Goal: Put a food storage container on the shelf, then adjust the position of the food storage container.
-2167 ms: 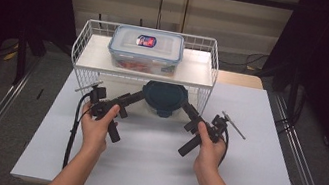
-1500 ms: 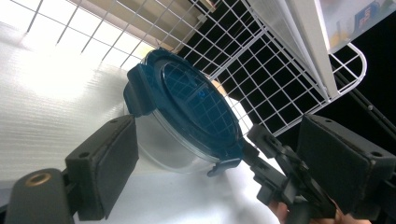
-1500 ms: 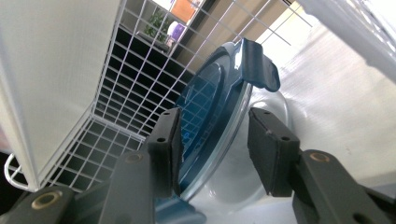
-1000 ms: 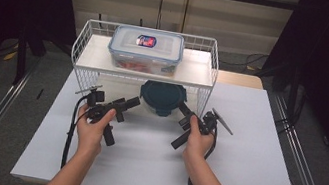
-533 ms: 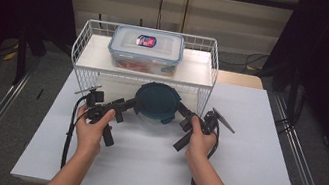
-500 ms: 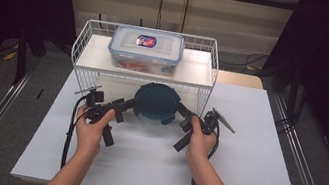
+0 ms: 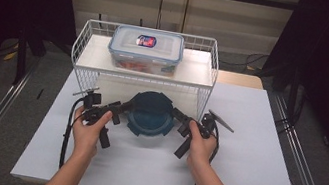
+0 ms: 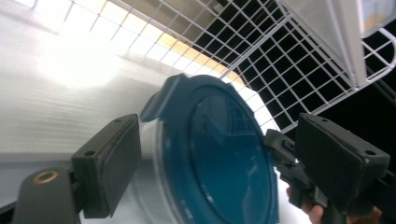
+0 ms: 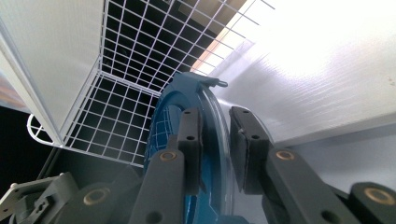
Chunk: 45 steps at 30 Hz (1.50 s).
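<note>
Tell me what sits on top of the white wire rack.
A clear lidded food container stands on the white wire rack's shelf, with a red-and-blue label on its lid. Reddish contents show through its wall; what they are cannot be told.

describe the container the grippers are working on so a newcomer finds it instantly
Start at the white wire rack standing at the far side of the white table; look just in front of its lower opening. There sits the round dark blue-lidded container, between the left gripper and right gripper. Unlike the rectangular clear box on the rack's shelf, it is round, with tabs around its lid.
</note>
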### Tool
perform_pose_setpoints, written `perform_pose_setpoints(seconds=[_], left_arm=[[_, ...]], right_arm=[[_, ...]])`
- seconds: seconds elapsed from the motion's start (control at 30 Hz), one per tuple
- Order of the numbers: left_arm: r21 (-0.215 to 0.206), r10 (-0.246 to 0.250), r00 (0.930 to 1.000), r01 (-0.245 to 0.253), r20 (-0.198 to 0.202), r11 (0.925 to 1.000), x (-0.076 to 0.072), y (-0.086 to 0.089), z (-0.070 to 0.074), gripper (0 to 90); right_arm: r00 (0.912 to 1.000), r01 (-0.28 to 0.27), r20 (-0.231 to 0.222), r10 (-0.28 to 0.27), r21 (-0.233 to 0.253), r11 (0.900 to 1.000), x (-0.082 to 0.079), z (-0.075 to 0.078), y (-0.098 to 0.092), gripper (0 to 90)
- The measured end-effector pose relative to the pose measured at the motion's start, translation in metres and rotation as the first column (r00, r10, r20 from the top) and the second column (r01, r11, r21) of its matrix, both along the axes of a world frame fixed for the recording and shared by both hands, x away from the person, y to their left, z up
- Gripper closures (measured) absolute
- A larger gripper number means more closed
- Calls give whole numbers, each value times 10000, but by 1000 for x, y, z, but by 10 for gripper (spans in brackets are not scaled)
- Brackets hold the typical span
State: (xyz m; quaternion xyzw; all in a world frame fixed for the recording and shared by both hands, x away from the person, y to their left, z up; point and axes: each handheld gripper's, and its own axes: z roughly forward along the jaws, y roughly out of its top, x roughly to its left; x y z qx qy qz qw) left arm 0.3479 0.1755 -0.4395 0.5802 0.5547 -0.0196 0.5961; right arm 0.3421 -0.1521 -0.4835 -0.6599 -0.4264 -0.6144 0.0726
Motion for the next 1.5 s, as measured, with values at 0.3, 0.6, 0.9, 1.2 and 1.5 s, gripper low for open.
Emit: perform_pose_setpoints(seconds=[0.3,0.6,0.9,1.2,1.5], left_arm=[[169,-30,9999,33,-147,9999,-3,8,-3,151],[237,-154,9997,159,-206,9996,-3,14,-3,155],[527,39,9991,-16,-425,9986,1,10,-7,158],[794,210,9989,-176,-422,9967,1,15,-8,182],[1089,272,9981,-210,-555,9938,3,14,-11,306]], right_arm=[[9994,-248,-221,253,239,9994,-3,-1,1,755],[9989,-430,-164,431,65,9991,-5,1,3,755],[9980,-624,-88,623,-30,9980,-9,2,3,756],[9963,-852,-120,853,38,9964,-17,4,5,756],[9938,-1104,-105,1104,-72,9939,-25,4,8,752]])
